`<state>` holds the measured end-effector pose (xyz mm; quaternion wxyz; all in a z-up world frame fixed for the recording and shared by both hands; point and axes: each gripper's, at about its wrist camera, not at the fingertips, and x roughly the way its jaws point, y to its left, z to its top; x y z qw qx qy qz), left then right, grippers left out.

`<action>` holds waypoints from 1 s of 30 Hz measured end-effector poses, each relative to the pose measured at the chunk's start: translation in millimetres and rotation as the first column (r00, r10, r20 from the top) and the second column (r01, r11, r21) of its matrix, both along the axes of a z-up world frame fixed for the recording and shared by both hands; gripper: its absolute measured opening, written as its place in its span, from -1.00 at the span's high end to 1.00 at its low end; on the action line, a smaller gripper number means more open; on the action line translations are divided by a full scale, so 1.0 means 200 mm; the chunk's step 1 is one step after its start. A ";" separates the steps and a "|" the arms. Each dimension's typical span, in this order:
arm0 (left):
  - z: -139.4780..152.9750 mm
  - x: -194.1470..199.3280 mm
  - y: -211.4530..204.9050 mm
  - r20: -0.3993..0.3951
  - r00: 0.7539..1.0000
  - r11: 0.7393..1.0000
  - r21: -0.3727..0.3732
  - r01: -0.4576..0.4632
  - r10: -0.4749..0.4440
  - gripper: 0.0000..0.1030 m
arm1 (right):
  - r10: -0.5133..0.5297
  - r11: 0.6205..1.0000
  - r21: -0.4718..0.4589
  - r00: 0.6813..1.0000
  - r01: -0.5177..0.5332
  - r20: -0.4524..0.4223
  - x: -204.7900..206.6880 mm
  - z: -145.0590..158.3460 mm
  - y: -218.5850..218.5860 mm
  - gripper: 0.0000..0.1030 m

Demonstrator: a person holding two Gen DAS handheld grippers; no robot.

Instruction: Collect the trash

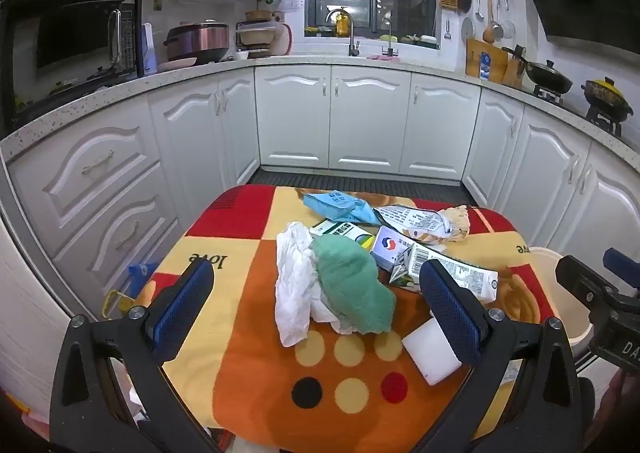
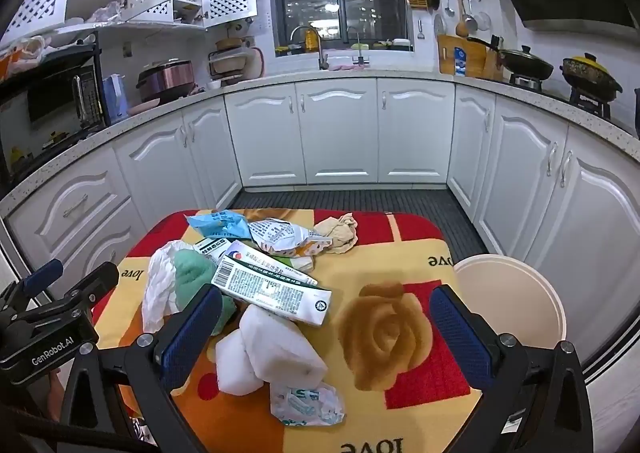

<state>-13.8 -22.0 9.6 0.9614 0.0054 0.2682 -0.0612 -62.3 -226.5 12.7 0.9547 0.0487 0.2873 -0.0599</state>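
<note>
The table (image 2: 416,249) is covered with a bright cloth of red, yellow and orange squares, and all the trash lies on it. A round cream bin (image 2: 516,297) stands just beside the table's right edge, with nothing visible inside.

The left gripper (image 1: 316,313) hangs over the near left part of the table, jaws released and wide apart, gripping nothing; the green cloth (image 1: 352,289) and the crumpled white paper (image 1: 292,285) lie between and beyond its fingers. The right gripper (image 2: 326,329) hangs over the near middle of the table, also spread wide and with nothing in it; two white foam blocks (image 2: 276,353) lie between its fingers.

Toward the middle lies a flattened milk carton (image 2: 276,293) on top of some medicine boxes (image 2: 256,253). Near the far edge are a blue wrapper (image 2: 220,225), a crumpled printed bag (image 2: 284,237) and a beige paper ball (image 2: 340,233). At the near edge lies a small crumpled white wrapper (image 2: 306,403).
</note>
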 end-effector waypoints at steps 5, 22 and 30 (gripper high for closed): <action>0.00 -0.01 -0.01 0.004 1.000 1.000 -0.004 0.010 -0.010 -0.99 | -0.007 1.000 0.012 1.000 0.007 -0.003 0.00 0.00 -0.02 -1.00; 0.01 -0.01 -0.01 0.008 1.000 0.999 -0.024 0.024 -0.024 -0.99 | -0.012 1.000 0.006 1.000 0.012 -0.009 -0.01 0.00 -0.03 -1.00; 0.00 -0.01 -0.01 0.008 1.000 0.999 -0.023 0.022 -0.022 -0.99 | -0.014 1.000 0.006 1.000 0.014 -0.012 -0.02 0.00 -0.04 -1.00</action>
